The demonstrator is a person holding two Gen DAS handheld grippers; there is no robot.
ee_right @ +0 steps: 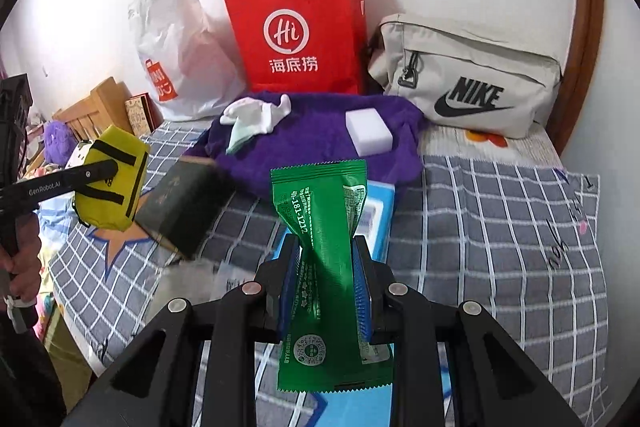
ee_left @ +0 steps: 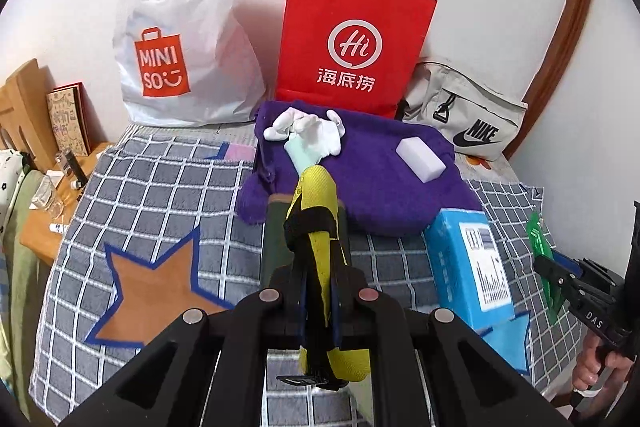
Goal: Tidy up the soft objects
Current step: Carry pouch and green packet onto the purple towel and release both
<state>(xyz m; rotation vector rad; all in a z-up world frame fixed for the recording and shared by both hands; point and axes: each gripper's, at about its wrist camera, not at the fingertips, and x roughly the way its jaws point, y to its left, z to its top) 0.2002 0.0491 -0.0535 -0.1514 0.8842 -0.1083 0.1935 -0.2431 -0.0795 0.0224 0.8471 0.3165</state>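
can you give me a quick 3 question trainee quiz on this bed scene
1. Multiple choice: what is the right hand-held gripper shut on? A) a white sponge block B) a green packet C) a blue box
2. True or false: the white glove lies on the purple towel.
3. Short answer: which bag stands between the white MINISO bag and the grey Nike bag?

Key
1. B, the green packet.
2. True.
3. The red paper bag. Also note that the left hand-held gripper is shut on a yellow pouch.
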